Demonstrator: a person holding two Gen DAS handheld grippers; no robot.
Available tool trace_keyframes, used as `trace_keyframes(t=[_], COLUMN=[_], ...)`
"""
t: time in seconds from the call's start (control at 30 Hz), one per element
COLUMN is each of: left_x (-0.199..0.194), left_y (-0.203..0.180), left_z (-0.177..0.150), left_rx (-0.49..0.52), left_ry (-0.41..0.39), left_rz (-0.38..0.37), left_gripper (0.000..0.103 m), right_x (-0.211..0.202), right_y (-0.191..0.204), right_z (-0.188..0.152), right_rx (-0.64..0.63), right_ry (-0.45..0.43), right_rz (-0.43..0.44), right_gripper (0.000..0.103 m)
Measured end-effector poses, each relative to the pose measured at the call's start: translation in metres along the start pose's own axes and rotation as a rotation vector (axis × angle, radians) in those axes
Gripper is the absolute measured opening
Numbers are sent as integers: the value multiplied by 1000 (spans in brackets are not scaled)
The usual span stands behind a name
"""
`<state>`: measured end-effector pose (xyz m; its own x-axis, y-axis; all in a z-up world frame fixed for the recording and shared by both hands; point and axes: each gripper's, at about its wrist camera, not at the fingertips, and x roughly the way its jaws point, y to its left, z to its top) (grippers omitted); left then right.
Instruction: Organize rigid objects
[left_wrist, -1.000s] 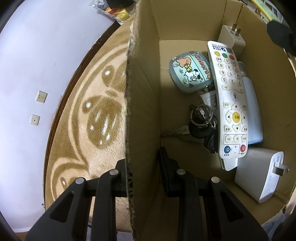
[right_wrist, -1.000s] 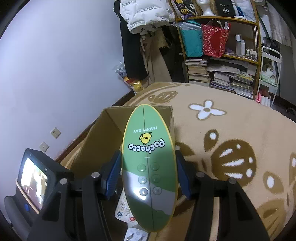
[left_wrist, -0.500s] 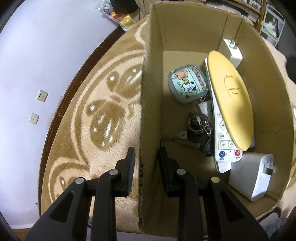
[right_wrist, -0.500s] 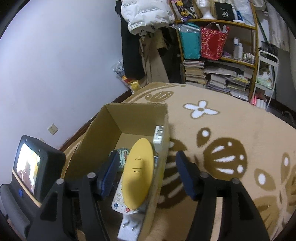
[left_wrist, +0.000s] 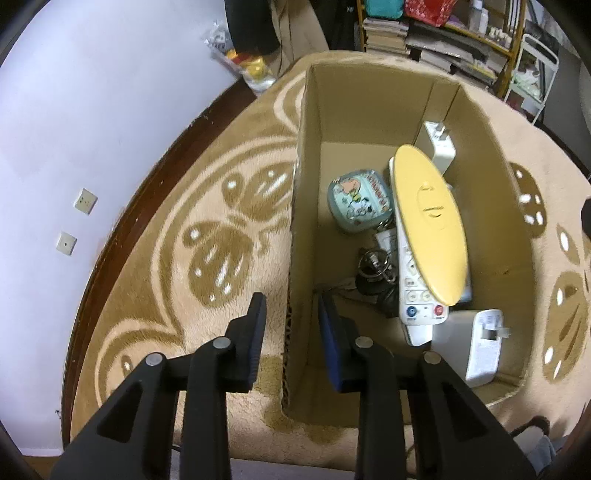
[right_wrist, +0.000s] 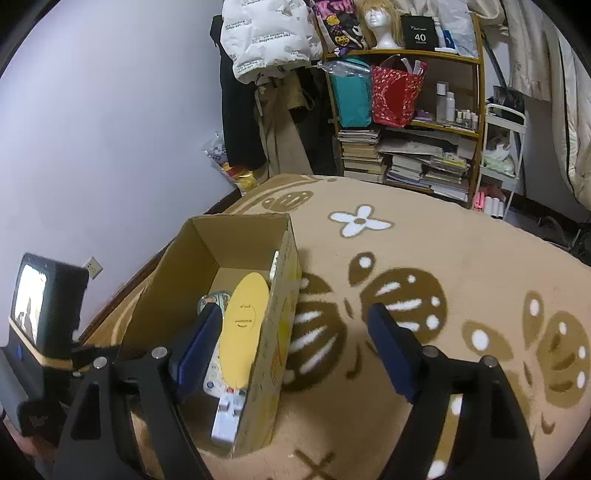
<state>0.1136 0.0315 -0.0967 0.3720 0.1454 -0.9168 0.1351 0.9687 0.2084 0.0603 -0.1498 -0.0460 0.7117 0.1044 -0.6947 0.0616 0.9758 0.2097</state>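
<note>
Yellow oval remote (left_wrist: 428, 225), lengthwise in cardboard box (left_wrist: 373, 99)

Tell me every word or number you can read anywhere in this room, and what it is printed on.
"40": on the black box on top of the bookshelf; the small line beneath it is too small to read.
White padded jacket: printed text appears upside down and too blurred to read.
Round cartoon case in the cardboard box: lettering on its rim is too blurred.
White remote: button labels too small.
Yellow oval remote: no readable text showing.
</note>
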Motion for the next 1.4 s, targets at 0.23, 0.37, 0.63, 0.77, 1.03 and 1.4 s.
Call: trace_keyframes(t=[0.23,0.37,0.63,0.77,1.03,1.4], left_x=[-27,-48,-88,-103,-127,-161], left_y=[2,1,-2,-2,9,20], left_z=[-3,-8,-17,-24,-42,-75], left_rx=[-24,-22,-1,-1,-29,-50], left_ry=[-90,-174,-337,-406,-499,-622], left_rz=[-51,-13,-54,-59,-99,-93], left_gripper=[42,71,90,90,90,90], right_x=[-24,-44,-75,-88,-121,-165], right_y=[-11,-20,-20,-19,-30,-30], right_z=[-5,-7,-10,-16,-26,-50], right_rx=[15,13,-23,-25,50,10], right_ry=[-1,-45,-109,-139,-208,-347], right_rz=[-24,-56,-67,-71,-43,-56], right_gripper=[94,103,103,103,103,103])
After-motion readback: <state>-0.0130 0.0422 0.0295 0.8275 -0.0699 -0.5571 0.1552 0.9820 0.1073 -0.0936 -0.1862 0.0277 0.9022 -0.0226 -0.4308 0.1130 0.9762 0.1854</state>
